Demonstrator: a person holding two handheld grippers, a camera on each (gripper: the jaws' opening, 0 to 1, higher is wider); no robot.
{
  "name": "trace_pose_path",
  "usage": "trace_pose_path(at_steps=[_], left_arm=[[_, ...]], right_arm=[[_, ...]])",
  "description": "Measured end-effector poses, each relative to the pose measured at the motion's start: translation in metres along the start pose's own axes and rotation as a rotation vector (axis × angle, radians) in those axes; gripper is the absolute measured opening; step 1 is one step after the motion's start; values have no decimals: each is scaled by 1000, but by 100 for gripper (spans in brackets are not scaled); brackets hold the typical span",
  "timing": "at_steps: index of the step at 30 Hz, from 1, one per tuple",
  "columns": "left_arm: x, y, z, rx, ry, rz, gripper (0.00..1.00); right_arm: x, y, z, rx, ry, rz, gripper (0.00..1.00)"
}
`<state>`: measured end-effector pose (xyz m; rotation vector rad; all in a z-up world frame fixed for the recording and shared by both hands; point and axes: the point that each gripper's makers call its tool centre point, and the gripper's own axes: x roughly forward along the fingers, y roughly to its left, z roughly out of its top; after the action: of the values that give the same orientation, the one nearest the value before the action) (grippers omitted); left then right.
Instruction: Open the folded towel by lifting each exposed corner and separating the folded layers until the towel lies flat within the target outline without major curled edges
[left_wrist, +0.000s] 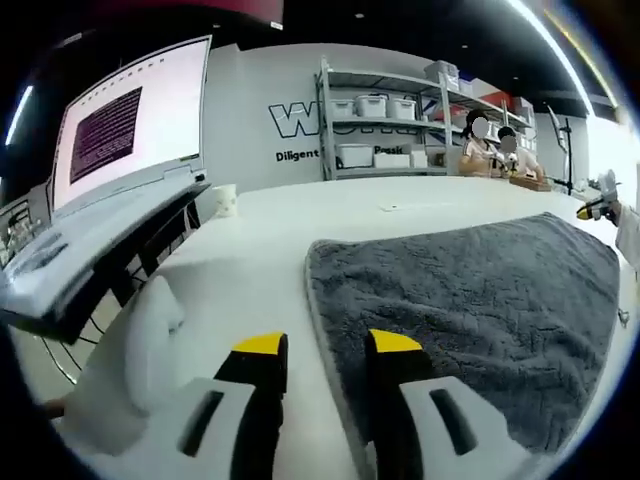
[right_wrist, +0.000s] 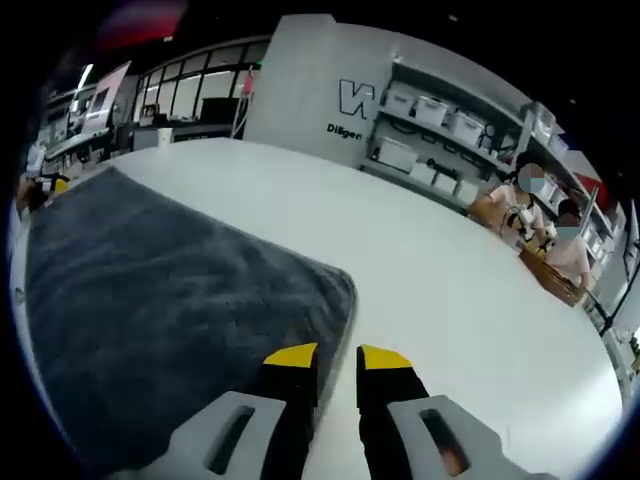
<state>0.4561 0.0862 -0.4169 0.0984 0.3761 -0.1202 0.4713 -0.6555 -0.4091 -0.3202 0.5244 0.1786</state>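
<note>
left gripper view takes in one white table (left_wrist: 300, 225) carrying one grey towel (left_wrist: 470, 310), which lies spread in a single broad sheet across the table's right side; its near corner and left edge look flat, with no folded layer or curled corner showing here. right gripper view shows the same towel (right_wrist: 160, 310) flat too, its corner rounded and down on the table (right_wrist: 430, 270). no target outline is visible, so i cannot tell whether the towel sits inside it; judged from this, the unfolding looks about done, with only checking the far edges left. one laptop (left_wrist: 110, 190) sits raised at the left, and one small white cup (left_wrist: 226, 200) beyond it. the left gripper (left_wrist: 325, 350) is slightly parted, holding nothing, straddling the towel's left edge. the right gripper (right_wrist: 337, 357) is narrowly parted and empty, at the towel's corner edge.
</note>
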Motion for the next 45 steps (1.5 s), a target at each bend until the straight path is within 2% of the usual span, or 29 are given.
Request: trace_pose_path(at_steps=[3, 6, 9, 12, 16, 21, 26, 29, 34, 36, 39, 45], left_arm=[[5, 0, -10, -2, 45, -3, 17], [7, -6, -14, 9, 63, -17, 18], [10, -9, -18, 4, 72, -30, 14], [9, -10, -18, -5, 65, -37, 12], [9, -13, -18, 5, 55, -41, 10], [10, -14, -18, -5, 54, -48, 7], [9, -17, -18, 11, 54, -50, 6], [8, -19, -18, 24, 57, -46, 5], [8, -19, -18, 35, 64, -46, 4], [7, -21, -18, 53, 72, -41, 4], [8, -21, -17, 70, 87, -35, 4], [6, -20, -18, 126, 110, -9, 3]], right_arm=[[-2, 5, -6, 1, 11, 9, 8], [-2, 8, -12, 6, 19, 16, 8], [-1, 10, -18, 11, 30, 24, 8], [-3, 18, -10, 54, -28, 68, 13], [-6, 14, -15, 29, 3, 38, 8], [-3, 11, -21, 65, 23, 42, 7], [1, -2, -28, 92, 45, 3, 3], [5, 8, -34, 147, 57, 65, 2], [6, 5, -38, 163, 78, 34, 3], [6, 8, -38, 156, 76, 44, 0], [5, 7, -39, 144, 88, 16, 0], [3, 5, -40, 115, 91, 3, 0]])
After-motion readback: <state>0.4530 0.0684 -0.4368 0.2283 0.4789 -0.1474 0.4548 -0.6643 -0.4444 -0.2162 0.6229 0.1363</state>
